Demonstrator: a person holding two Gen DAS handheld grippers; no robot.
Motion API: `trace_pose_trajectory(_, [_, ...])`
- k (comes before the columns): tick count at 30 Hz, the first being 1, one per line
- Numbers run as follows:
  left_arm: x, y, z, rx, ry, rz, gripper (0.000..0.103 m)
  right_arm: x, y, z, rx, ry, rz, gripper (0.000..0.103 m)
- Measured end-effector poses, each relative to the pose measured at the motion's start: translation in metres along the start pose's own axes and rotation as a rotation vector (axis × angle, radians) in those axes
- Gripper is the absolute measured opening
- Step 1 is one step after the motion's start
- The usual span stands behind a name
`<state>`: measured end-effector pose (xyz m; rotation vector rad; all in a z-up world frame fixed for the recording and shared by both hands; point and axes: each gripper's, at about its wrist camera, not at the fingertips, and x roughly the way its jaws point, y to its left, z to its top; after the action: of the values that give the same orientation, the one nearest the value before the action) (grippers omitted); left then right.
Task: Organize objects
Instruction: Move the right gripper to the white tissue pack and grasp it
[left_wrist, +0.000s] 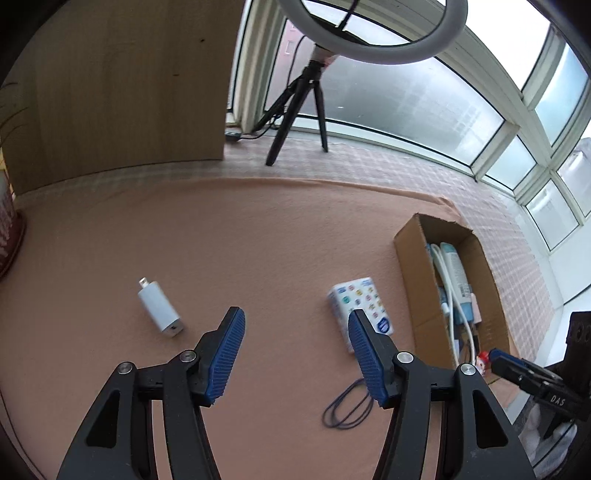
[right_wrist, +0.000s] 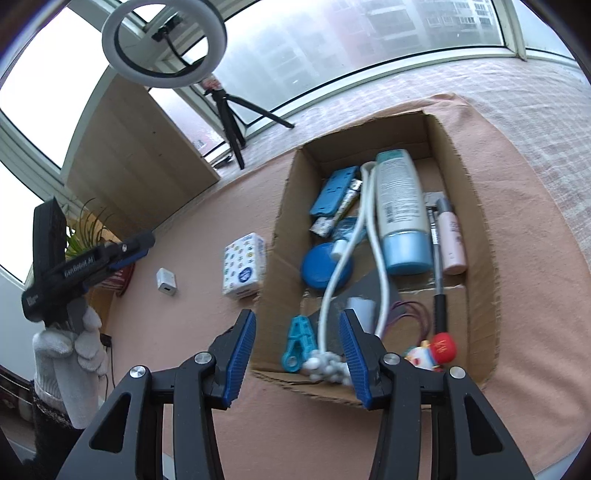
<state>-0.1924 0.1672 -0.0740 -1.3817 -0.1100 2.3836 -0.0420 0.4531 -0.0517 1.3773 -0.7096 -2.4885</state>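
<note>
In the left wrist view my left gripper (left_wrist: 296, 313) hangs open and empty over the peach cloth (left_wrist: 258, 229). A white charger (left_wrist: 159, 313) lies to its left, and a patterned tissue pack (left_wrist: 360, 310) sits partly behind its right finger. A dark hair band (left_wrist: 349, 406) lies below that finger. My right gripper (right_wrist: 297, 317) is open over the near edge of the cardboard box (right_wrist: 458, 155). A teal clip (right_wrist: 297, 343) and white beads (right_wrist: 327, 365) lie in the box below its jaws, untouched. The box also holds a bottle (right_wrist: 400, 206), a white cable (right_wrist: 369, 221) and a small toy (right_wrist: 432, 350).
A ring light on a tripod (left_wrist: 369, 33) stands by the window at the back, beside a wooden cabinet (left_wrist: 118, 85). A potted plant (right_wrist: 85, 229) sits at the cloth's far left. A white-gloved hand (right_wrist: 70, 347) holds the left gripper (right_wrist: 142, 245). The right gripper (left_wrist: 493, 356) shows beside the box (left_wrist: 410, 236).
</note>
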Motion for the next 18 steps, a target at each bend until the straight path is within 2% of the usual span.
trace_pose_trajectory(5, [-0.011,0.049,-0.033,-0.016,0.038,0.028,0.062,0.004,0.033,-0.016,-0.001,0.001,0.011,0.043])
trace_pose_trajectory(9, [-0.01,0.079,-0.055,-0.024,0.075,0.013,0.062,0.016,0.062,-0.03,-0.03,0.026,-0.006,0.043])
trace_pose_trajectory(18, [-0.005,0.123,-0.069,-0.044,0.113,-0.024,0.062,0.056,0.107,-0.061,-0.04,0.088,-0.058,0.043])
